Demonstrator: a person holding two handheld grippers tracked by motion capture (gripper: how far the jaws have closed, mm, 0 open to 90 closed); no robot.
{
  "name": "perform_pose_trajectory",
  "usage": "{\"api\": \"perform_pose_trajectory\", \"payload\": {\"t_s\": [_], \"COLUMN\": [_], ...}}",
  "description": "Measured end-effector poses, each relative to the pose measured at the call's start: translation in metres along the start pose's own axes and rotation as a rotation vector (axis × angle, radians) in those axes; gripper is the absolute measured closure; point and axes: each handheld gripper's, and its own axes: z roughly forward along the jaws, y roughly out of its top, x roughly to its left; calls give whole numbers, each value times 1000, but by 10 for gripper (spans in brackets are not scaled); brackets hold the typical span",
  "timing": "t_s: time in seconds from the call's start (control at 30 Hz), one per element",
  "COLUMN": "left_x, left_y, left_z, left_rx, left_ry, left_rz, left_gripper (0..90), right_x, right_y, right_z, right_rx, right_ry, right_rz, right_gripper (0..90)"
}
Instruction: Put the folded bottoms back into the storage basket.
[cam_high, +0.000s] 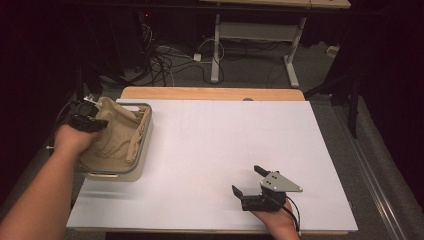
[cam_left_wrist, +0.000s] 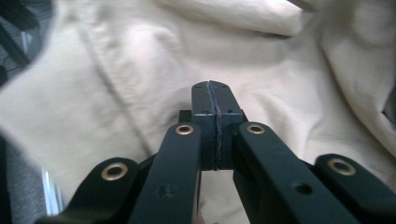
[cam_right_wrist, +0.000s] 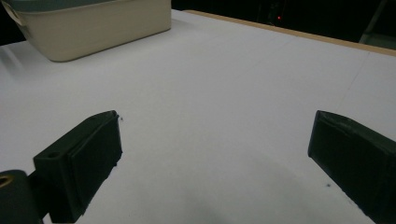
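A beige cloth (cam_high: 117, 135) lies bunched in a cream bin with a grey rim (cam_high: 145, 142) at the table's left edge. My left gripper (cam_high: 86, 121) sits over the cloth's far left part, held in a hand. Seen close in the left gripper view, the cloth (cam_left_wrist: 140, 60) spreads behind my left gripper (cam_left_wrist: 215, 88), whose pads are pressed flat together with no fabric seen between them. My right gripper (cam_high: 246, 179) rests open near the front right of the white table. In the right gripper view my right gripper (cam_right_wrist: 212, 130) stands wide with bare table between its fingers, and the bin (cam_right_wrist: 93, 23) shows far off.
The white table top (cam_high: 225, 130) runs wide between the bin and the right gripper, with a wooden strip (cam_high: 210, 93) along its far edge. Cables (cam_high: 165, 62) and a desk frame (cam_high: 216, 50) stand on the floor beyond. The bin overhangs the table's left edge.
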Motion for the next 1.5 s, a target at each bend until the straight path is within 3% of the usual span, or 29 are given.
{"api": "perform_pose_trajectory", "payload": {"t_s": [0.3, 0.47, 0.6, 0.67, 0.73, 0.9, 0.97, 1.0, 1.07, 1.23, 1.37, 1.5], "left_x": [1, -1, 0, 1, 1, -6, -11, -15, -16, -13, -9, -14], "left_y": [11, 23, 31, 33, 34, 35, 33, 32, 33, 33, 28, 23], "left_z": [-5, 7, 33, 47, 59, 84, 95, 98, 100, 97, 79, 55], "left_rx": [-20, -18, 41, 97, 132, 205, 239, 231, 231, 224, 141, 101], "left_ry": [34, 43, 129, 180, 193, 231, 260, 289, 300, 272, 155, 90], "left_rz": [-6, -35, -58, -98, -107, -75, -37, -17, -18, -48, -157, -150], "left_gripper": [875, 875, 875, 876, 876, 876, 876, 875, 876, 875, 875, 873], "right_x": [0, 1, 3, 7, 10, 16, 16, 16, 15, 15, 14, 13], "right_y": [1, 2, 9, 11, 13, 14, 14, 13, 13, 14, 13, 12], "right_z": [-3, -5, -9, -9, -9, -9, -9, -8, -8, -9, -8, -8], "right_rx": [-11, -18, -52, -59, -63, -66, -64, -62, -60, -64, -56, -48], "right_ry": [2, 14, 33, 44, 54, 73, 76, 76, 76, 70, 64, 56], "right_rz": [-2, 11, 30, 27, 17, 3, 4, 5, 8, 6, 2, -15], "right_gripper": [41, 42, 42, 42, 42, 42, 43, 43, 43, 45, 46, 44]}}
